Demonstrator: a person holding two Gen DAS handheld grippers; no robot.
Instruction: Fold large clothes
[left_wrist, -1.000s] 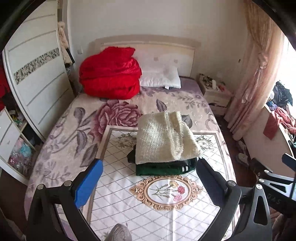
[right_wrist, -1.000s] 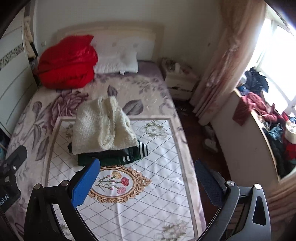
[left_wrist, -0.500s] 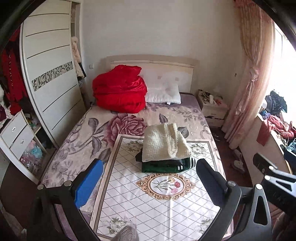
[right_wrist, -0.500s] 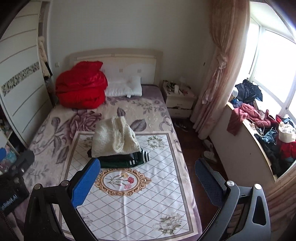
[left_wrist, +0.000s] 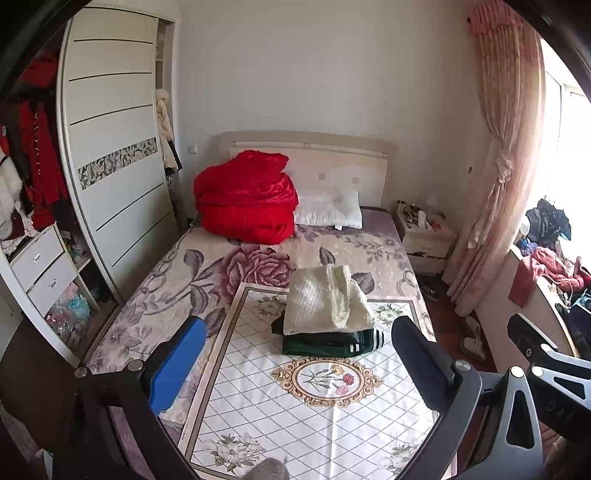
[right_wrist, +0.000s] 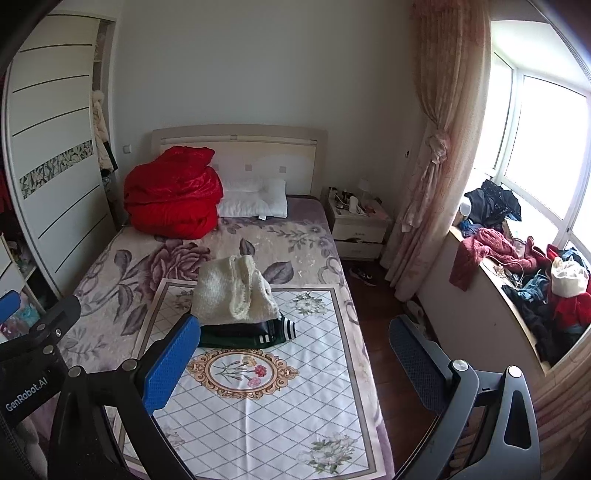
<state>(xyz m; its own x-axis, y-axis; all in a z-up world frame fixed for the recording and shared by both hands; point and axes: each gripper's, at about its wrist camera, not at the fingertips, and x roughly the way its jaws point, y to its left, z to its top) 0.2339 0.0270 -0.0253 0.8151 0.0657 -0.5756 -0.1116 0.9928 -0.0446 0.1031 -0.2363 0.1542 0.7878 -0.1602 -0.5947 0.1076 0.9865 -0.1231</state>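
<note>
A folded cream fleecy garment (left_wrist: 325, 299) (right_wrist: 232, 291) lies on top of a folded dark green garment with white stripes (left_wrist: 328, 341) (right_wrist: 247, 334), stacked mid-bed on a white diamond-patterned mat (left_wrist: 317, 417) (right_wrist: 258, 402). My left gripper (left_wrist: 299, 365) is open and empty, held well back from the stack near the foot of the bed. My right gripper (right_wrist: 291, 363) is also open and empty, to the right of the left one and equally far from the clothes. Part of the right gripper (left_wrist: 546, 358) shows at the edge of the left wrist view.
A red quilt (left_wrist: 245, 199) and white pillow (left_wrist: 328, 210) sit at the headboard. A wardrobe (left_wrist: 110, 177) lines the left wall. A nightstand (right_wrist: 360, 229), pink curtain (right_wrist: 439, 155) and window ledge piled with loose clothes (right_wrist: 532, 280) are on the right.
Both grippers have pulled back and risen away from the folded stack, so the whole bed and room have come into view. Both stay open and empty.
</note>
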